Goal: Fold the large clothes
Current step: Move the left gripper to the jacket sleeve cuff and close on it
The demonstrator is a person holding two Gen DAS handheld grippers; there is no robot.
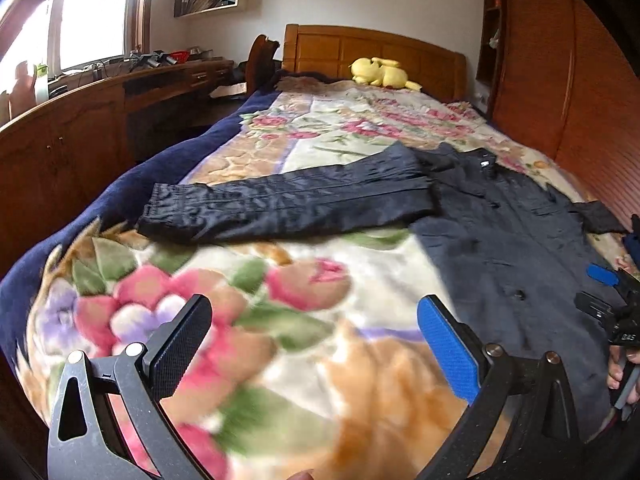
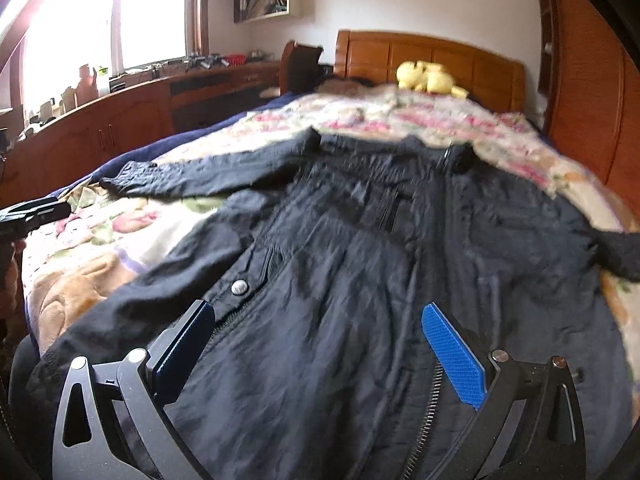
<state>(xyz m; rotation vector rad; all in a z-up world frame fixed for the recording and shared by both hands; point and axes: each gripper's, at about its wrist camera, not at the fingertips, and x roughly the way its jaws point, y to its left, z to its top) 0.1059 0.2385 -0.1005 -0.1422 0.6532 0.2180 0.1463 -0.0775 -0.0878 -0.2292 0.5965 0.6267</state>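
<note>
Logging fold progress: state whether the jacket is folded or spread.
Spread. The jacket lies flat on the blanket, one sleeve stretched sideways.

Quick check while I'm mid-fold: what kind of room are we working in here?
A home bedroom, most likely. The dark jacket lies spread on a bed with a floral blanket and a wooden headboard, a yellow plush toy sits by it, and a cluttered wooden desk stands under the window.

- One jacket [image 2: 360, 264], at centre, with two sleeves showing.
- One blanket [image 1: 280, 360] beneath it.
- One yellow plush [image 1: 382, 72] at 12 o'clock.
- One headboard [image 1: 372, 50].
- Two grippers: left [image 1: 316, 344], right [image 2: 320, 348].
</note>
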